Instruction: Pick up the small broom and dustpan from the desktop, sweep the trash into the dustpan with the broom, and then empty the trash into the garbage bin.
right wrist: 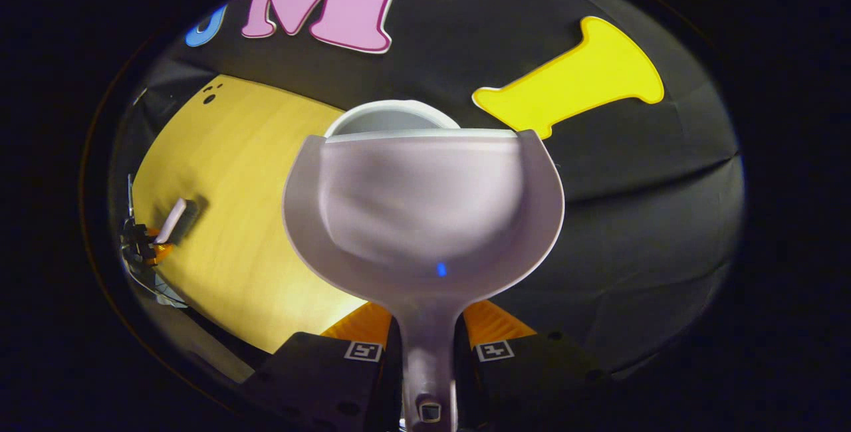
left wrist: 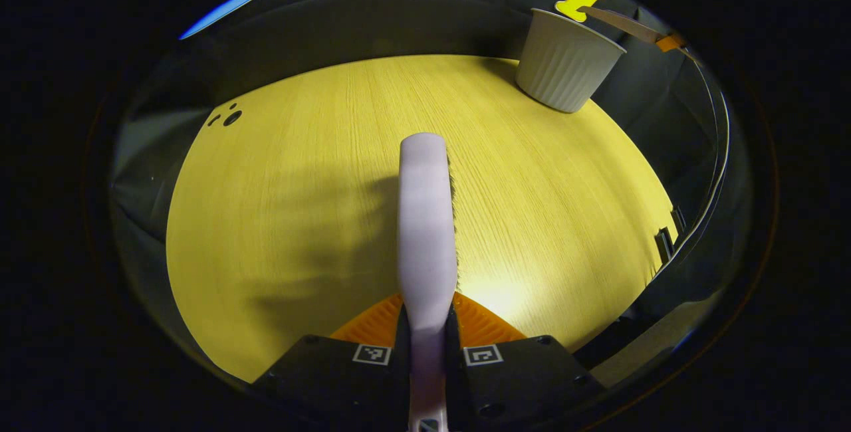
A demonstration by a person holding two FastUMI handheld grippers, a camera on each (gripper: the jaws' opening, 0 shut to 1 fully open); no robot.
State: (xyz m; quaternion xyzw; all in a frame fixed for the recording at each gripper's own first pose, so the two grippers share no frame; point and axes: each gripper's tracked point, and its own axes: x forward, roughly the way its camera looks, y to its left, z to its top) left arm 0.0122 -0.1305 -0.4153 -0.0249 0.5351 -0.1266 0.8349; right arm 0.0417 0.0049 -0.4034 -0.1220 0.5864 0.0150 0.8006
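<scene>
So the one container on the yellow wood-grain desktop [left wrist: 299, 219] was a white ribbed plastic garbage bin [left wrist: 565, 63], sitting upright at the far right edge near the booth wall. Couldn't see its inside from the left gripper view. In the right gripper view its round rim [right wrist: 389, 116] peeked out just behind the front lip of the pale lilac plastic dustpan [right wrist: 422, 219]. The slice of bin interior that showed was just plain grey, so I couldn't tell if anything was in it. The dustpan's scoop looked bare apart from a tiny blue glint near the handle end.

Poses: the left gripper [left wrist: 427, 345] was low over the desk, pointing across it, with both fingers clamped on the pale lilac handle of the small broom [left wrist: 425, 219]. The broom stuck straight out ahead above the tabletop, bristles showing as a thin fringe along its right edge. The right gripper [right wrist: 429, 345] was squeezed shut on the dustpan's handle, holding the pan up with its front lip at the bin's rim. The left gripper also showed far off at the left edge of the right gripper view, still with the broom in it.

Count: one bin, one broom, one dustpan, two grippers.
</scene>
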